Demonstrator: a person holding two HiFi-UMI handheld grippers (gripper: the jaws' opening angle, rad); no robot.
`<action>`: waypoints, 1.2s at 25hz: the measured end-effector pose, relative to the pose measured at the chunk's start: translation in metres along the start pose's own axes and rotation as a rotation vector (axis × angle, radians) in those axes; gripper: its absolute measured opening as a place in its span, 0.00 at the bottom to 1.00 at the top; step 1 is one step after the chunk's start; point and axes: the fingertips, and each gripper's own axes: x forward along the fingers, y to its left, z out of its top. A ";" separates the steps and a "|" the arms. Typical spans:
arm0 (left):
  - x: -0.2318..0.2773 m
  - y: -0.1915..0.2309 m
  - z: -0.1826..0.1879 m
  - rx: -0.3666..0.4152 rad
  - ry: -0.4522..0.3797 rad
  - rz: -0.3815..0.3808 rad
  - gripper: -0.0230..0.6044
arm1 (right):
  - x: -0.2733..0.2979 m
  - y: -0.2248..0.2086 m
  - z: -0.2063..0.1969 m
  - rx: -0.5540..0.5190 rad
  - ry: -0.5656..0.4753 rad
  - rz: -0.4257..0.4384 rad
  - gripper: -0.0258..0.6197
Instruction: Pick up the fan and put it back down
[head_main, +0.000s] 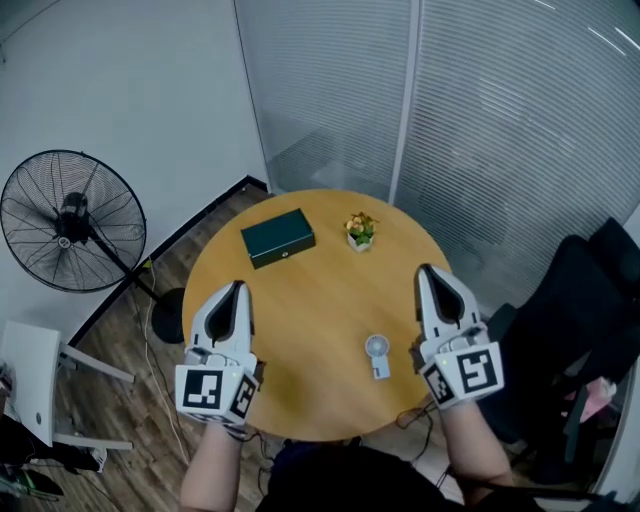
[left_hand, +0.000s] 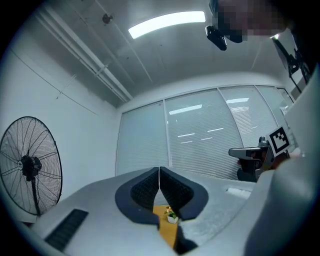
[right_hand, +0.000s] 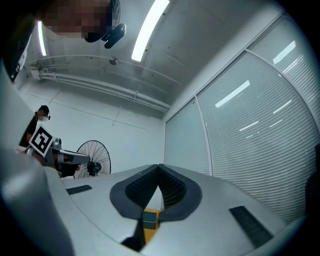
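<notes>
Your left gripper (head_main: 238, 288) and your right gripper (head_main: 427, 271) hover above the near half of the round table (head_main: 300, 330), one toward its left edge and one toward its right edge. Both point away from you to the far edge. In each gripper view the two fingers are pressed together along their whole length. Nothing is between them, so neither gripper carries anything.

The small hand fan (head_main: 377, 356) lies flat on the table close to the near edge, a little right of the middle. Its round head is toward the centre and its handle toward you. It lies just beside your right gripper but apart from it, probably so that this hand can reach it most easily.

The green box (head_main: 278, 237) and the little flower pot (head_main: 360, 231) stand near the far edge, well apart from the fan, so I think they will not disturb a grasp. The big standing fan (head_main: 72, 221) is on the floor to the left of the table; I judge it is too large to be the one meant.

A fan resting on the table beside closed, empty grippers fits two stages equally: before it is lifted, or after it is laid back. These pictures do not decide between them.
</notes>
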 end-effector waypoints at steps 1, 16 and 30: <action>0.000 -0.001 -0.001 0.001 0.003 0.004 0.05 | 0.000 -0.002 0.000 0.004 -0.003 0.003 0.05; -0.002 0.000 -0.009 0.011 0.034 0.061 0.05 | 0.005 -0.011 0.001 0.062 -0.036 0.057 0.04; -0.001 -0.003 -0.013 0.006 0.043 0.068 0.05 | 0.005 -0.011 -0.004 0.051 -0.029 0.068 0.04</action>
